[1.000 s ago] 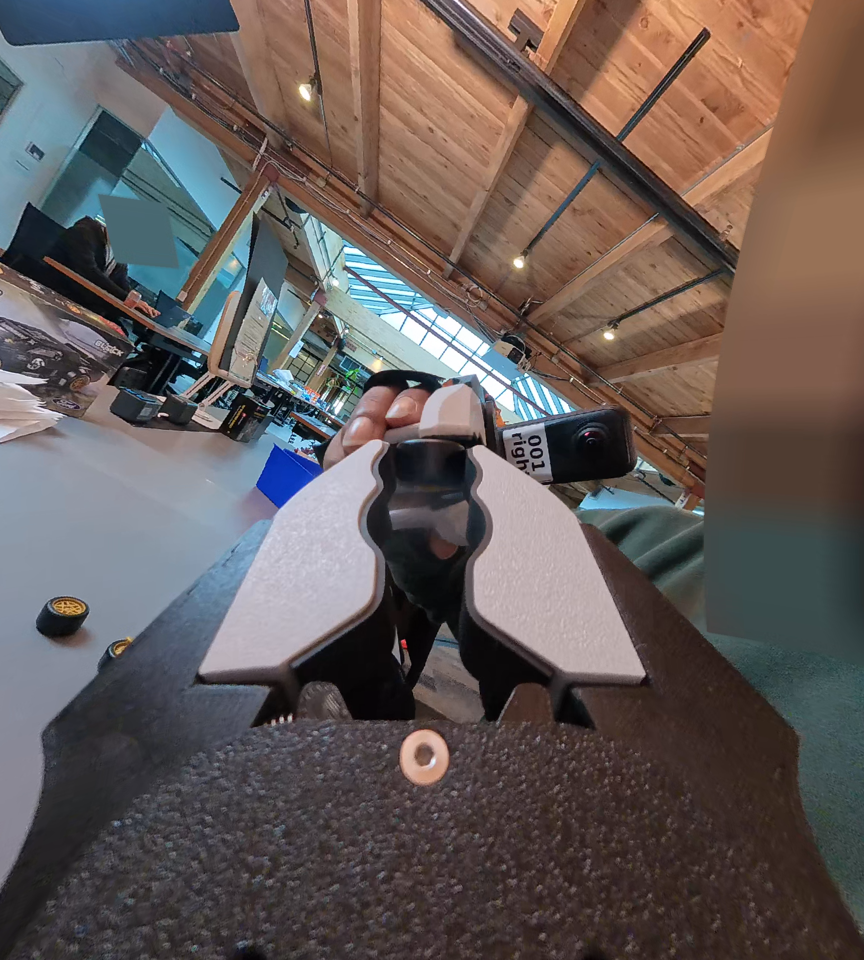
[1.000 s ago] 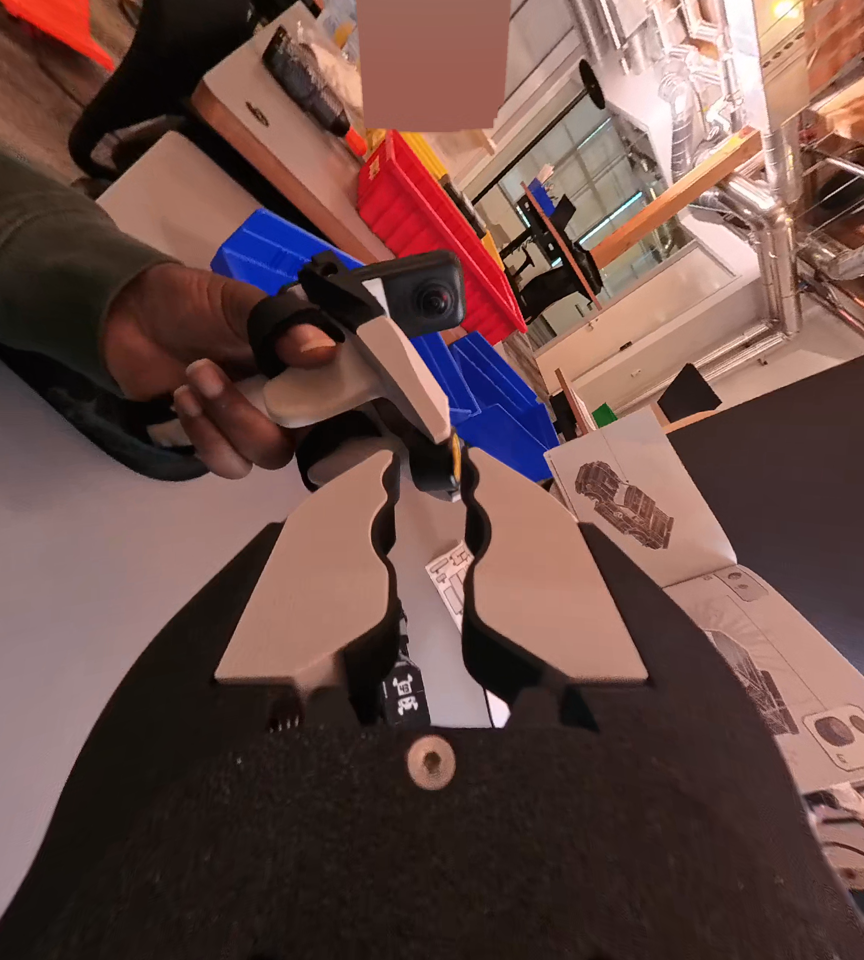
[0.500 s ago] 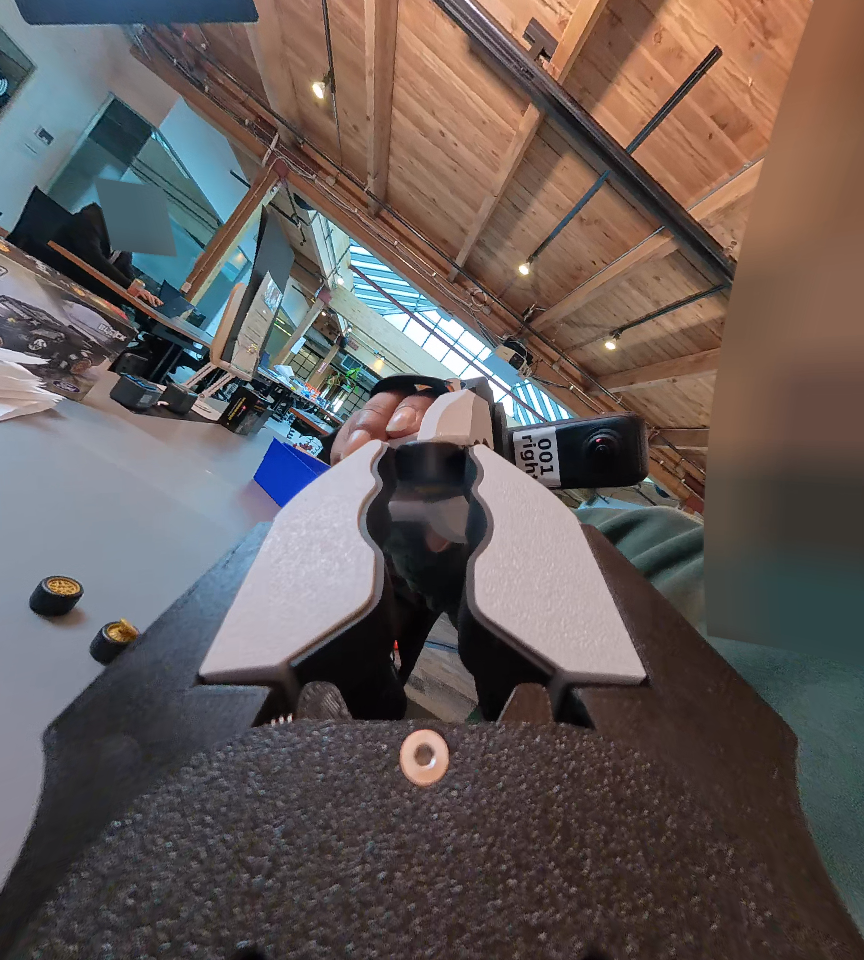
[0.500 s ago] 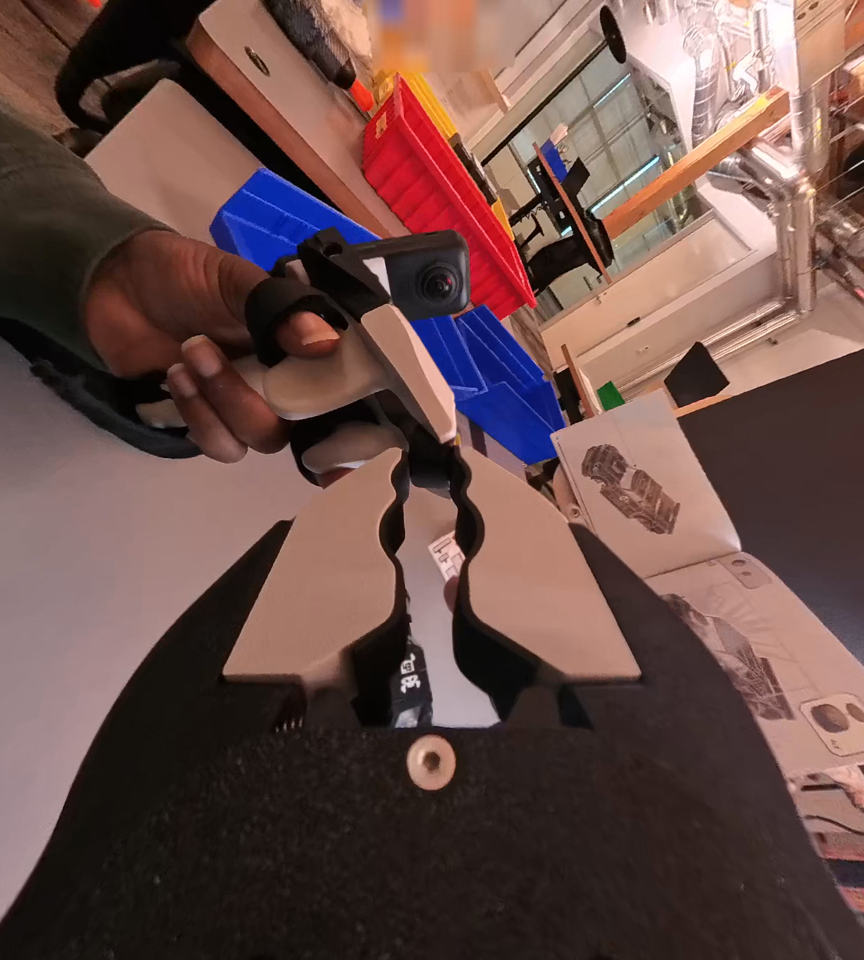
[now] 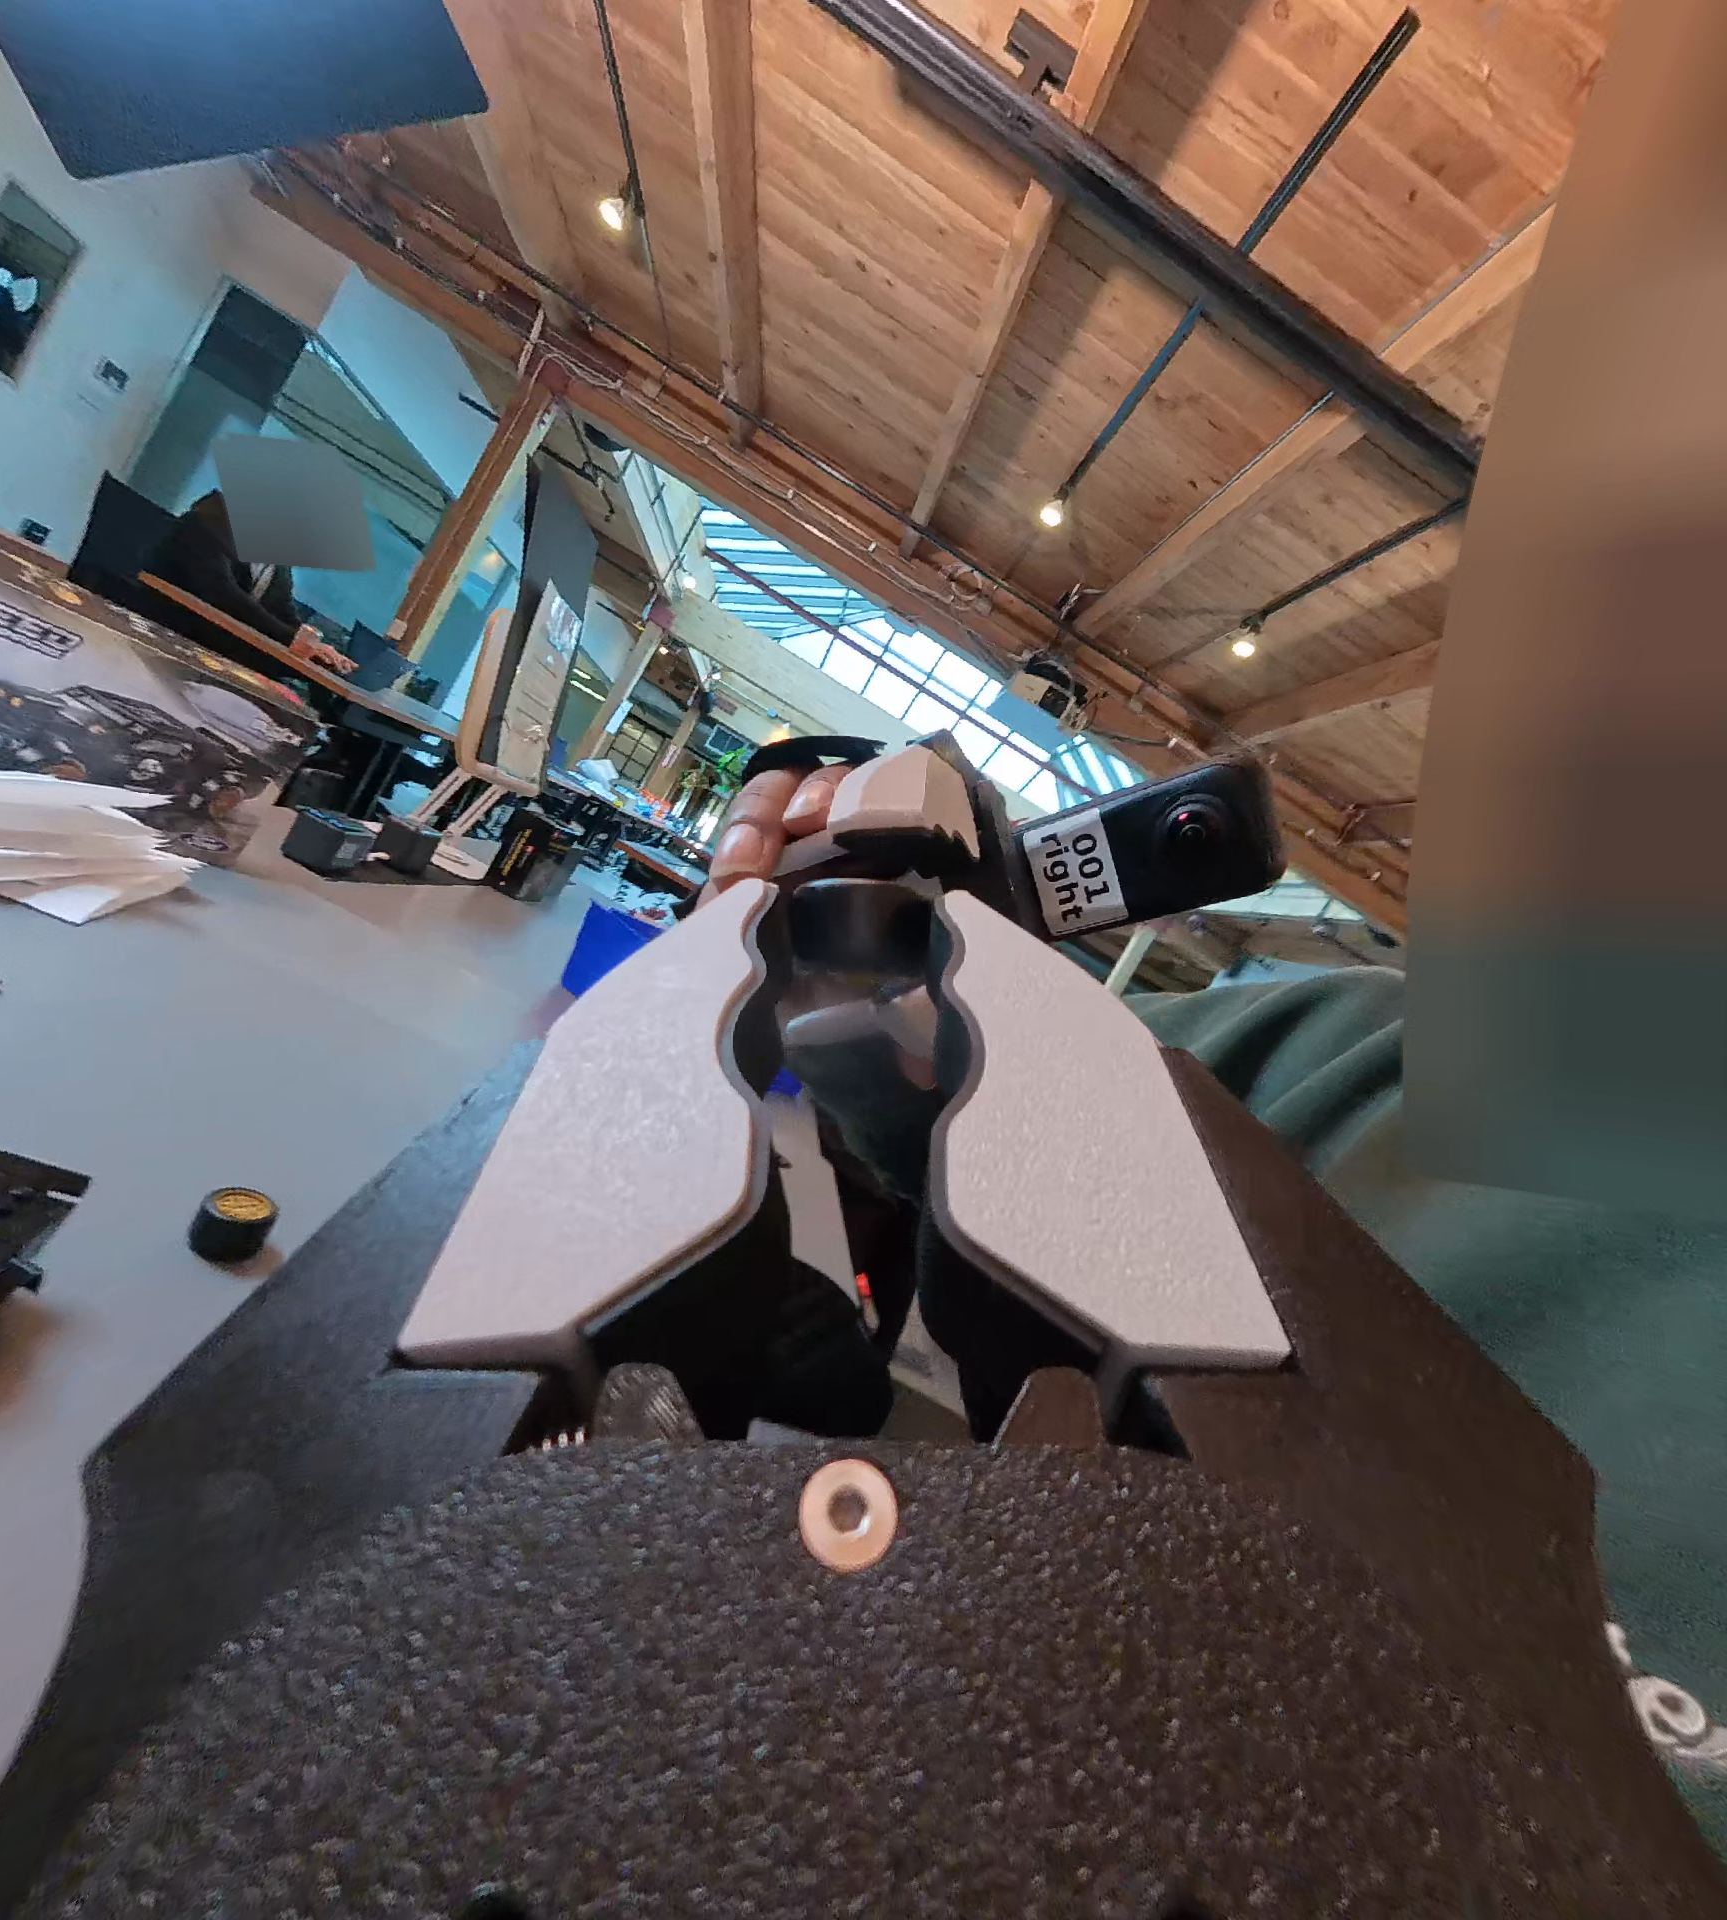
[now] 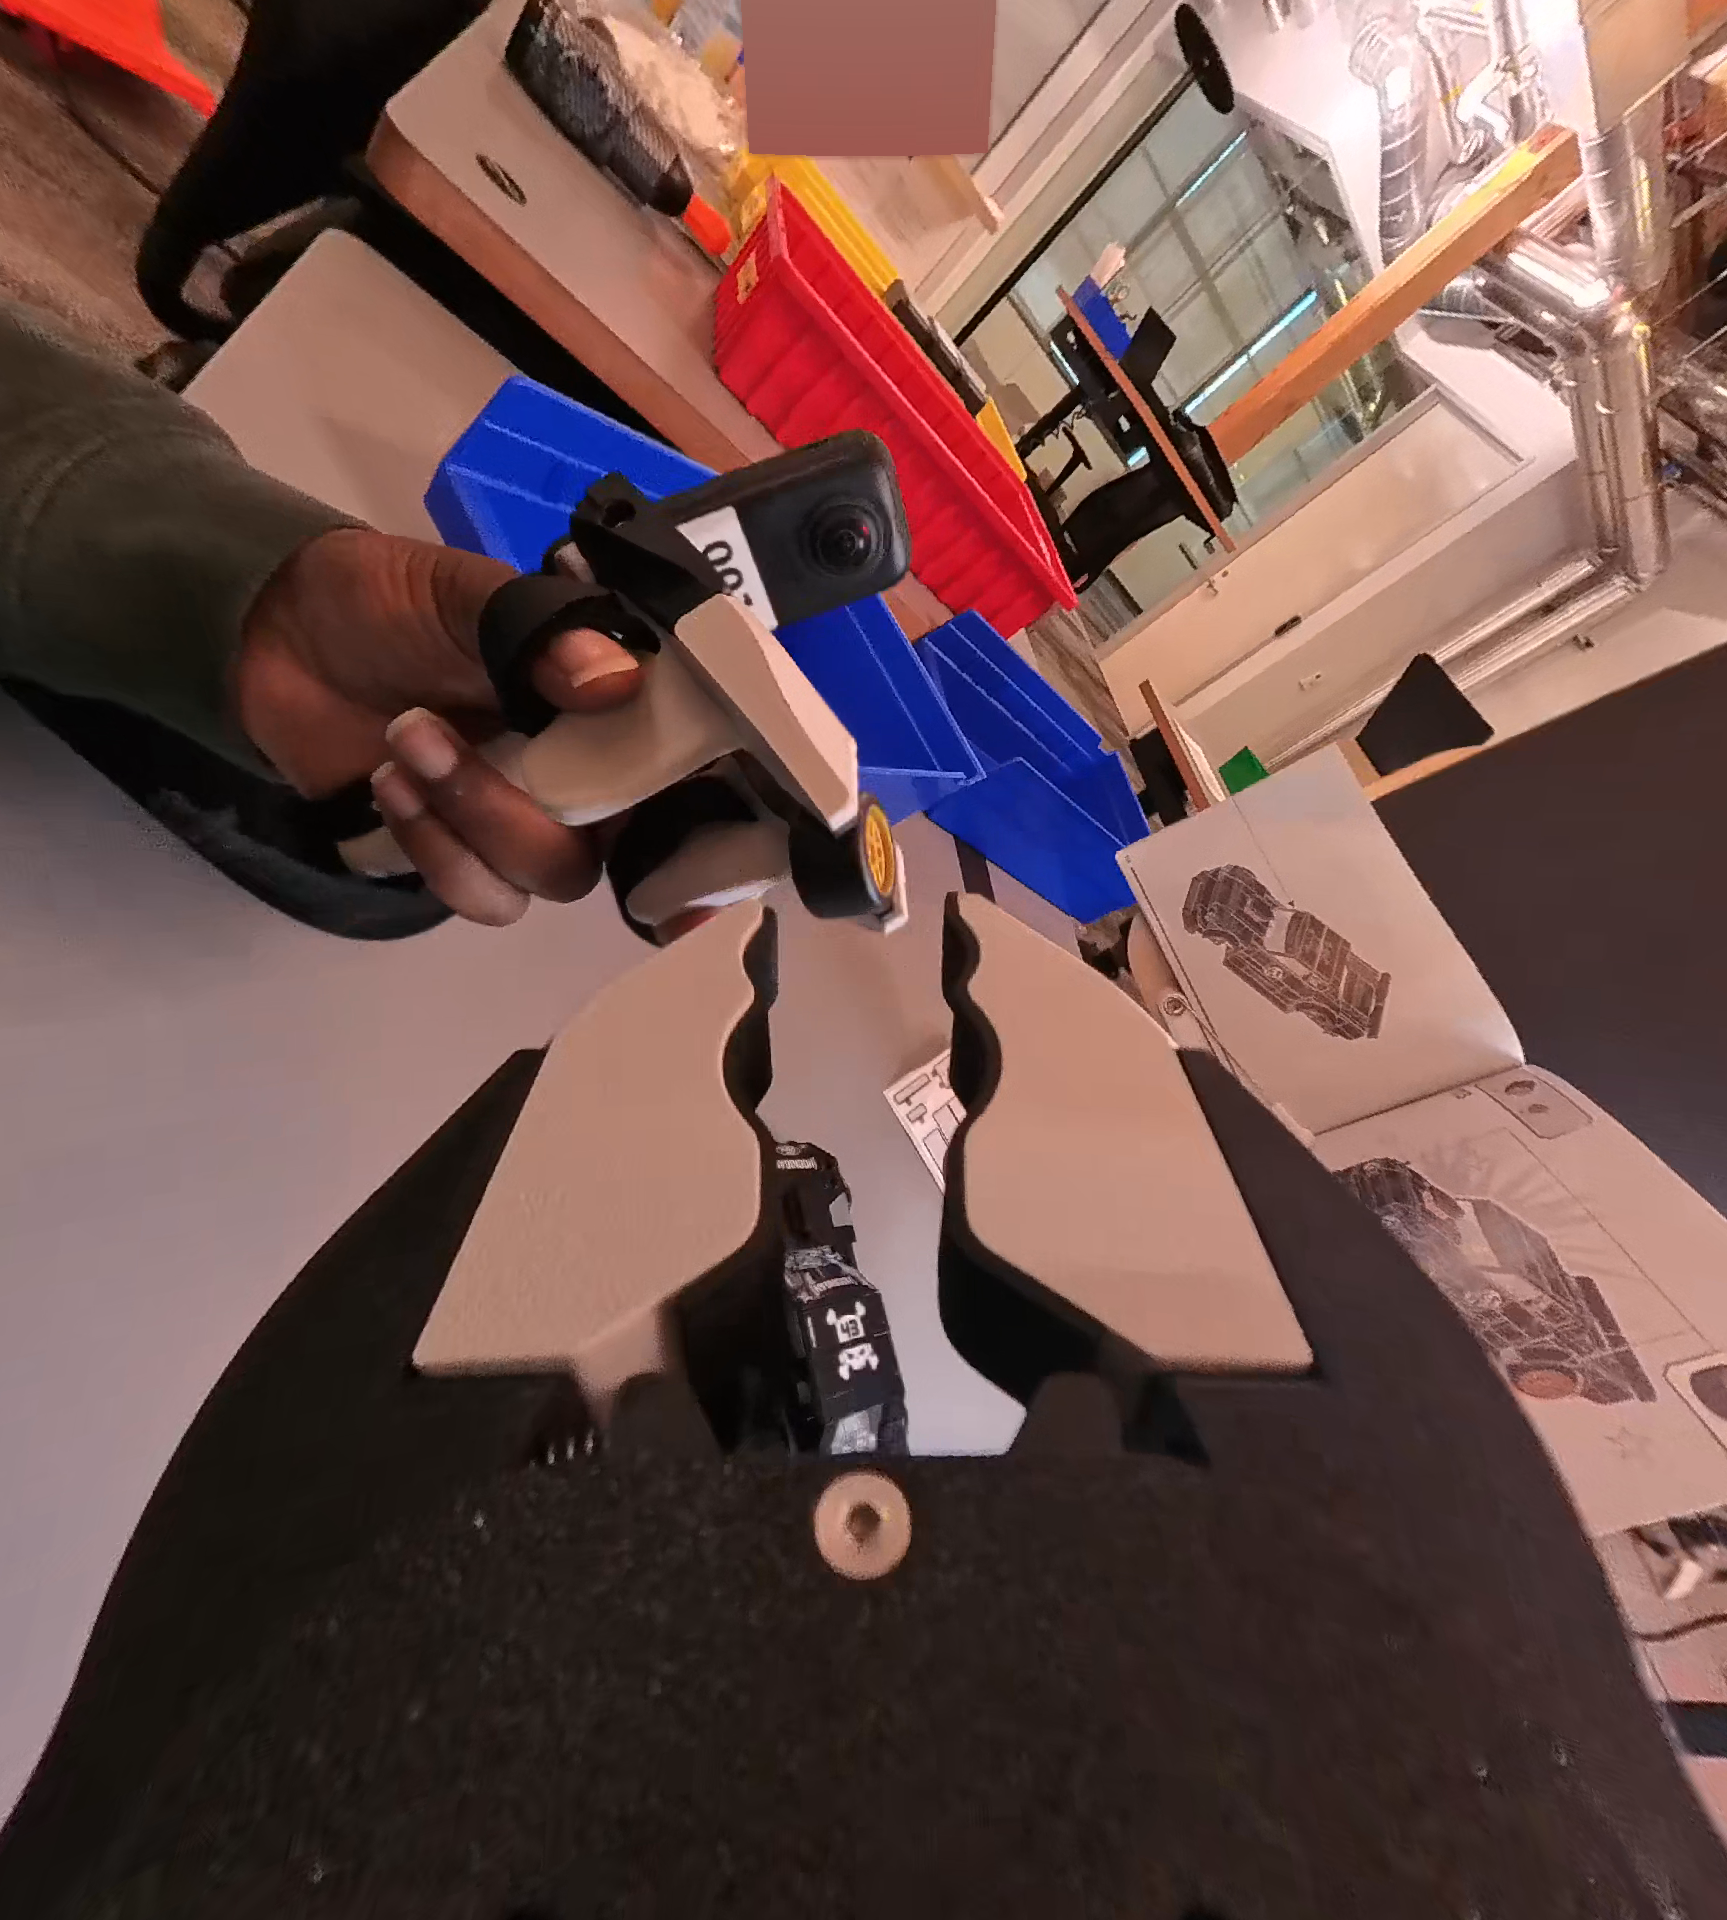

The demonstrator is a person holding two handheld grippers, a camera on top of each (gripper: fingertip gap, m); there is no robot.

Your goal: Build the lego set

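Held wheel: a black wheel [image 6: 869, 844] with a yellow hub sits between the fingertips of the left gripper [image 6: 854, 868], up off the grey table [image 6: 111, 1143].
Left gripper: clamped on that wheel; in its own view the left gripper [image 5: 854, 920] shows the dark tyre [image 5: 859, 920] filling the gap at its tips.
Right gripper: the right gripper [image 6: 857, 935] has its fingers apart with nothing between them, its tips just below the held wheel and not touching it.
Car body: the black lego car body [image 6: 838, 1330] with white stickers lies on the table, seen through the gap of the right gripper, beneath it.
Loose wheel: a second black and yellow wheel [image 5: 233, 1221] rests on the table, well to the side of the left gripper.
Left hand: the hand [image 6: 391, 675] in a green sleeve grips the handle, angling the tool down toward the right gripper's tips.
Facing tool: in the left wrist view the right gripper [image 5: 869, 997] points straight back, so the two meet tip to tip.
Booklet: an open instruction booklet [image 6: 1358, 1039] lies beside the right gripper.
Bins: blue bins [image 6: 942, 727] stand behind the held wheel.
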